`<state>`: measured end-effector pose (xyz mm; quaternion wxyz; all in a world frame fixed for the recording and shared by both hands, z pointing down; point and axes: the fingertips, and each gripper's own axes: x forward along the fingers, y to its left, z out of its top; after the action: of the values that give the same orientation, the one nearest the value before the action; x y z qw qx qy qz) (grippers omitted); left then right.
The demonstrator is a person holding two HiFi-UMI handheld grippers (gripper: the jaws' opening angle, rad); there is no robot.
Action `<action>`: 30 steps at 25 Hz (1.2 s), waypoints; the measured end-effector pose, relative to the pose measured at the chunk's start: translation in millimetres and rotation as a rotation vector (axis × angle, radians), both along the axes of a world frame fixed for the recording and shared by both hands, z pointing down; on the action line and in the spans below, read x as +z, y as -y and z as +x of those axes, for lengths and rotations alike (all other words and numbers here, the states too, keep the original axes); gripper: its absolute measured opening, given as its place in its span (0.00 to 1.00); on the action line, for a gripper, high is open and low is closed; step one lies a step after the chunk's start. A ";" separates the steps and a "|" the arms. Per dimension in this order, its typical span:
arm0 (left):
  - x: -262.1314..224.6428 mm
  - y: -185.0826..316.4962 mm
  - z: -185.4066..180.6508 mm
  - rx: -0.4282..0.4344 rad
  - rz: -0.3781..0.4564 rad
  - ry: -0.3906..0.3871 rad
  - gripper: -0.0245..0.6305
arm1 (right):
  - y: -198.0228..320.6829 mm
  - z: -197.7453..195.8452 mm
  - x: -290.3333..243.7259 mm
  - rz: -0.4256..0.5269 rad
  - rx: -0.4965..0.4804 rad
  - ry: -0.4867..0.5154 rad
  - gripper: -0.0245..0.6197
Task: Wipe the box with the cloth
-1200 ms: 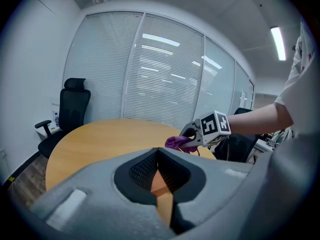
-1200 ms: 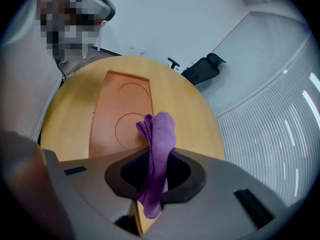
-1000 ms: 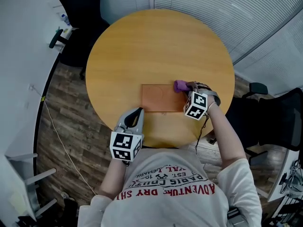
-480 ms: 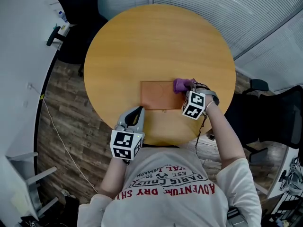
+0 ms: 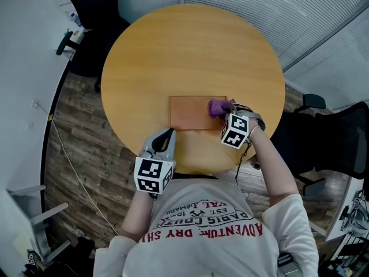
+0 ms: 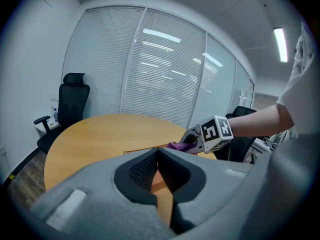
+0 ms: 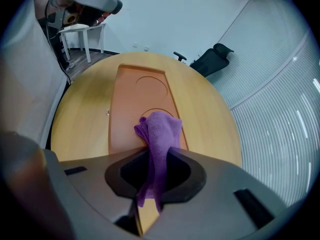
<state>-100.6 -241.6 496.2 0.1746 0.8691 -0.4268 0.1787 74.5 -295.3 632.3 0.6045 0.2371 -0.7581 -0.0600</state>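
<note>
A round wooden table stands on plank flooring, a black office chair beside it.

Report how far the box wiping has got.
Done: the purple cloth is gripped in the right tongs. In hand: it rests on the right end of the flat orange-brown box. Left: the rest of its top; how much is already wiped cannot be told. The left tongs are shut, empty, off the box.

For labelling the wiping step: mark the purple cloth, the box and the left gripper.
purple cloth [image 7: 161,129], right gripper view, bunched end on the box.
box [image 5: 187,113], head view, bare top left of the cloth.
left gripper [image 5: 168,135], head view, between its closed jaw tips.
</note>
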 end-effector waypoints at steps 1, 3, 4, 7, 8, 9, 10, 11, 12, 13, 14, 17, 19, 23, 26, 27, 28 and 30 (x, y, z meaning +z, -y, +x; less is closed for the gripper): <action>-0.2 -1.5 1.1 0.002 0.002 0.000 0.05 | -3.0 -0.4 0.0 -0.004 0.001 0.005 0.15; -0.2 -4.3 2.5 0.005 0.005 0.001 0.05 | -8.2 -1.6 0.0 -0.010 0.005 0.017 0.15; -0.2 -5.9 3.0 0.005 0.005 0.001 0.05 | -10.9 -2.1 -0.1 -0.013 0.006 0.021 0.15; -1.0 -10.6 4.5 0.001 0.006 -0.003 0.05 | -20.3 -2.2 -0.3 -0.018 0.006 0.027 0.15; -1.8 -12.0 4.6 -0.001 0.009 -0.004 0.05 | -23.9 -2.7 -0.3 -0.021 0.006 0.026 0.15; -2.9 -13.3 4.5 -0.003 0.011 -0.005 0.05 | -27.8 -3.4 -0.4 -0.026 0.007 0.025 0.15; -4.1 -14.7 4.6 -0.006 0.014 -0.006 0.05 | -31.9 -4.3 -0.4 -0.035 0.012 0.026 0.15; -5.3 -16.1 5.0 -0.007 0.017 -0.008 0.05 | -35.9 -5.2 -0.7 -0.046 0.018 0.029 0.15; -6.3 -17.5 5.6 -0.008 0.019 -0.010 0.05 | -39.8 -6.2 -1.1 -0.057 0.025 0.035 0.15; -7.0 -19.2 6.5 -0.008 0.020 -0.012 0.05 | -43.8 -7.4 -1.8 -0.068 0.028 0.043 0.15; -7.2 -21.2 7.8 -0.007 0.021 -0.013 0.05 | -48.1 -8.6 -2.3 -0.077 0.028 0.049 0.15; -5.2 -29.8 14.2 -0.001 0.015 -0.013 0.05 | -62.3 -8.9 -2.2 -0.091 0.015 0.054 0.15; -3.0 -36.1 19.3 0.004 0.008 -0.012 0.05 | -71.5 -8.1 -1.5 -0.091 0.008 0.055 0.15; -1.6 -45.1 25.8 0.005 0.008 -0.017 0.05 | -93.7 -5.9 5.9 -0.151 0.003 0.058 0.14; -2.6 -50.5 27.3 -0.002 0.013 -0.019 0.05 | -113.3 -3.7 11.0 -0.212 0.018 0.074 0.14; -2.9 -51.7 27.0 -0.006 0.015 -0.021 0.05 | -118.4 -2.1 12.5 -0.221 0.028 0.080 0.14; -2.9 -52.6 26.5 -0.011 0.016 -0.022 0.05 | -122.3 0.0 13.4 -0.223 0.038 0.086 0.15; -3.3 -53.2 25.6 -0.020 0.018 -0.023 0.05 | -126.9 3.9 11.6 -0.215 0.058 0.100 0.14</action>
<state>-75.1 -188.4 492.9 0.1735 0.8684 -0.4349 0.1634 78.4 -168.3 643.9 0.5895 0.1952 -0.7822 0.0510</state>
